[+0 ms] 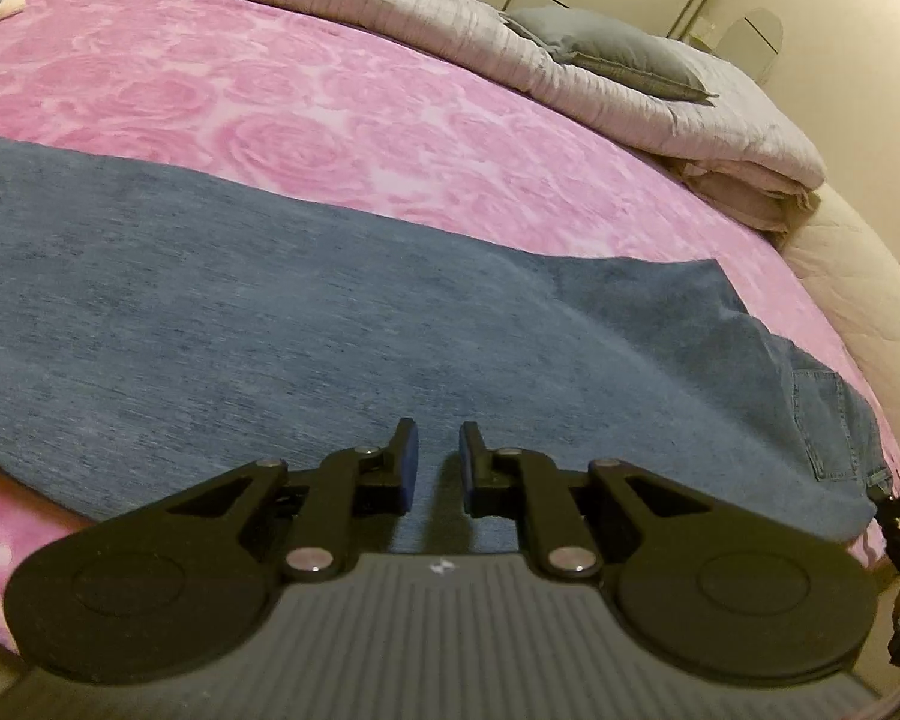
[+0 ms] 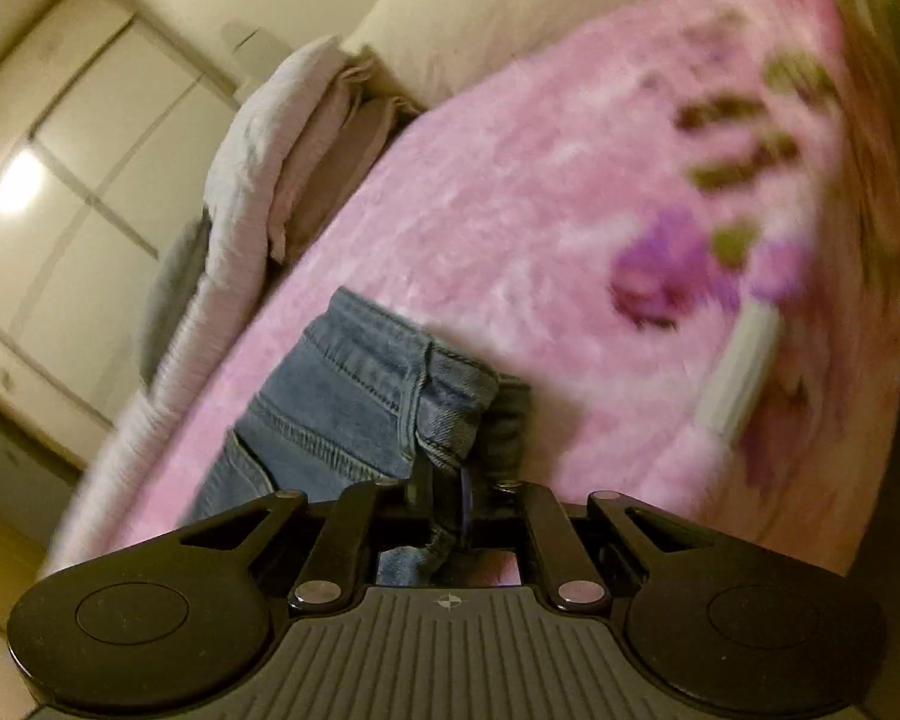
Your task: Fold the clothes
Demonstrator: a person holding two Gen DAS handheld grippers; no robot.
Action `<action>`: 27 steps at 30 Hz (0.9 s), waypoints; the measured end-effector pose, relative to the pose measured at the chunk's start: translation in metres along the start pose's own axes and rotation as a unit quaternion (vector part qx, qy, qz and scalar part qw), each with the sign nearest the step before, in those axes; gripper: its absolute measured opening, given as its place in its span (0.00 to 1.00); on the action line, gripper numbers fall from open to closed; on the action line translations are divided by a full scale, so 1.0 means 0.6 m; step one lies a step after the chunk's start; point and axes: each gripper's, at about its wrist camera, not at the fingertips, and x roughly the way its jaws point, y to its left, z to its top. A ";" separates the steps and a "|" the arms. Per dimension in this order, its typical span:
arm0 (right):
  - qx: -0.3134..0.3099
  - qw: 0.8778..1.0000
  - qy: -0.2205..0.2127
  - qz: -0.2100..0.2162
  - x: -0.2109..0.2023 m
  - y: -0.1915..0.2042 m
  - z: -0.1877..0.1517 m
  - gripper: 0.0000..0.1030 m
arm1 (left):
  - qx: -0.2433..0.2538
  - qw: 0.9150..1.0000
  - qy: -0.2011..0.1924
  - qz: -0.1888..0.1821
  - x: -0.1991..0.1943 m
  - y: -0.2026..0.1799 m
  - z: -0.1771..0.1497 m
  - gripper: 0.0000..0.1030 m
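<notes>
Jeans: matt blue denim, stitched seams. Blanket: fluffy pink fleece. Left gripper: matt black plastic, shiny metal rivets.

A pair of blue denim jeans lies spread flat across a bed under a pink rose-patterned fleece blanket. The left gripper hovers low over the denim, its jaws slightly apart with nothing between them. Behind, a folded pale quilted duvet carries a grey pillow.
</notes>
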 end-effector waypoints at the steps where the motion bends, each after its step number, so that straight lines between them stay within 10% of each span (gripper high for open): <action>1: -0.028 0.999 -0.004 -0.015 -0.006 0.014 0.000 0.14 | 0.002 1.000 -0.004 0.005 -0.003 0.001 0.001 0.11; 7: -0.144 0.983 -0.064 -0.088 -0.058 0.098 -0.035 0.30 | 0.018 0.998 -0.030 0.049 -0.032 0.027 0.002 0.11; 14: -0.303 0.952 0.023 0.025 -0.033 0.203 -0.180 0.30 | 0.028 0.996 -0.034 0.078 -0.055 0.062 -0.014 0.12; 18: -0.379 0.923 0.060 -0.017 0.000 0.239 -0.244 0.31 | 0.022 0.996 -0.031 0.082 -0.071 0.080 -0.012 0.12; 22: -0.352 0.935 0.047 0.013 -0.026 0.258 -0.243 0.31 | 0.022 0.995 -0.031 0.089 -0.091 0.094 -0.016 0.12; 27: -0.396 0.913 0.090 -0.025 -0.014 0.282 -0.282 0.31 | 0.054 0.993 -0.015 0.106 -0.102 0.069 -0.023 0.15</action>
